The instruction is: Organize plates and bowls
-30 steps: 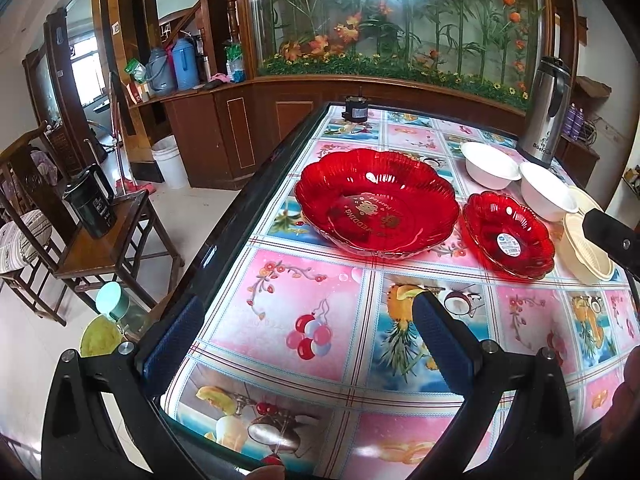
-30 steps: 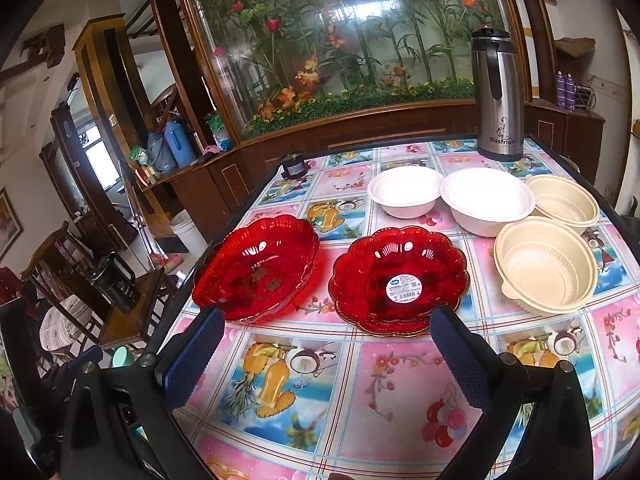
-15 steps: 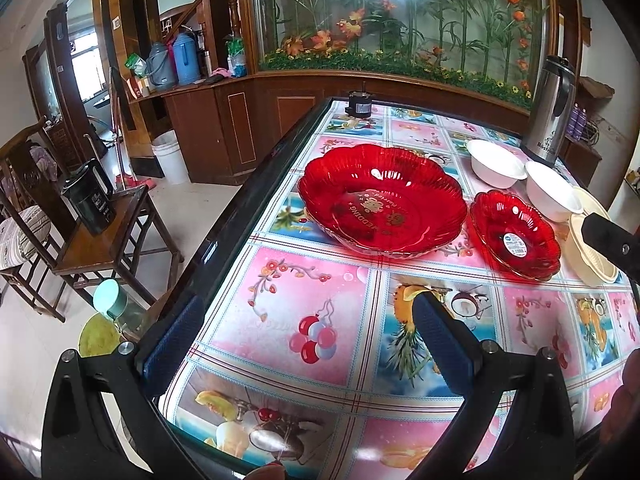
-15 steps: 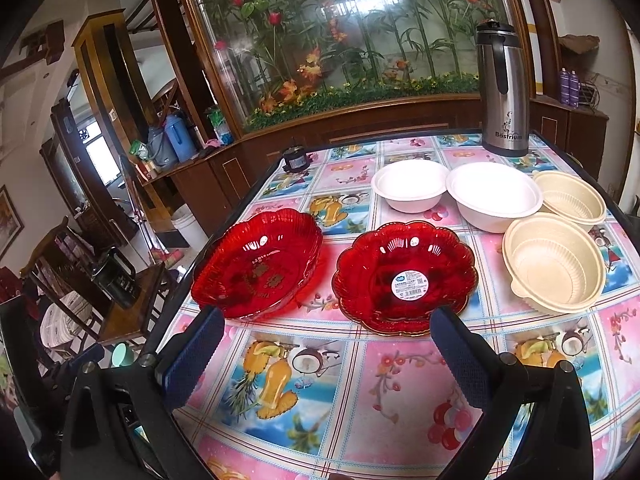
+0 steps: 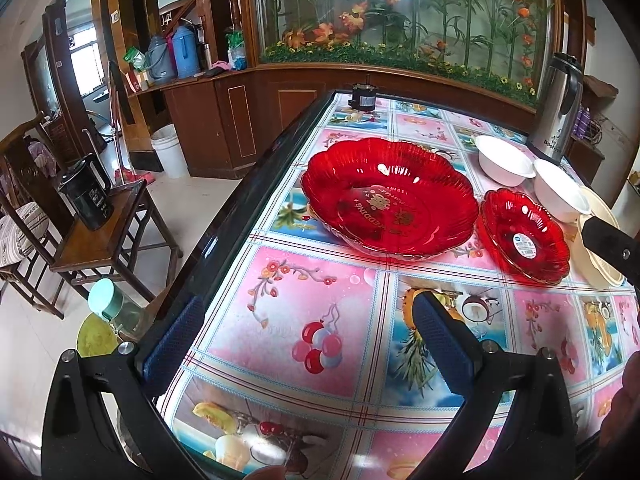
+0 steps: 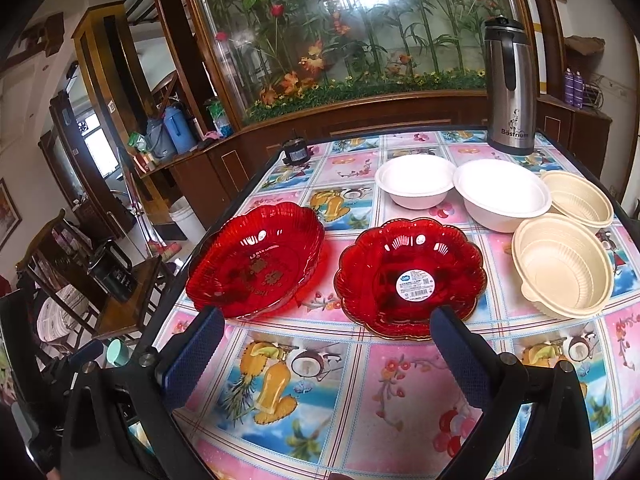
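Note:
A large red scalloped plate [image 5: 388, 200] [image 6: 256, 260] lies on the table near its left edge. A smaller red plate [image 5: 524, 236] [image 6: 412, 276] with a white sticker lies to its right. Two white bowls [image 6: 416, 186] [image 6: 502, 194] stand behind it, and two cream bowls [image 6: 562, 264] [image 6: 578, 198] at the right. My left gripper [image 5: 308, 336] is open and empty, short of the large plate. My right gripper [image 6: 324, 344] is open and empty, just in front of the smaller plate.
The table [image 6: 360, 392] has a colourful fruit-print cloth. A steel thermos [image 6: 510, 88] stands at the back right, a small black jar [image 6: 296, 152] at the back left. A wooden chair with a black kettle [image 5: 88, 200] stands left of the table, above a green-lidded cup [image 5: 104, 300].
Both grippers have moved forward a little toward the plates, which now look larger and closer. Both stay open and nothing on the table has moved.

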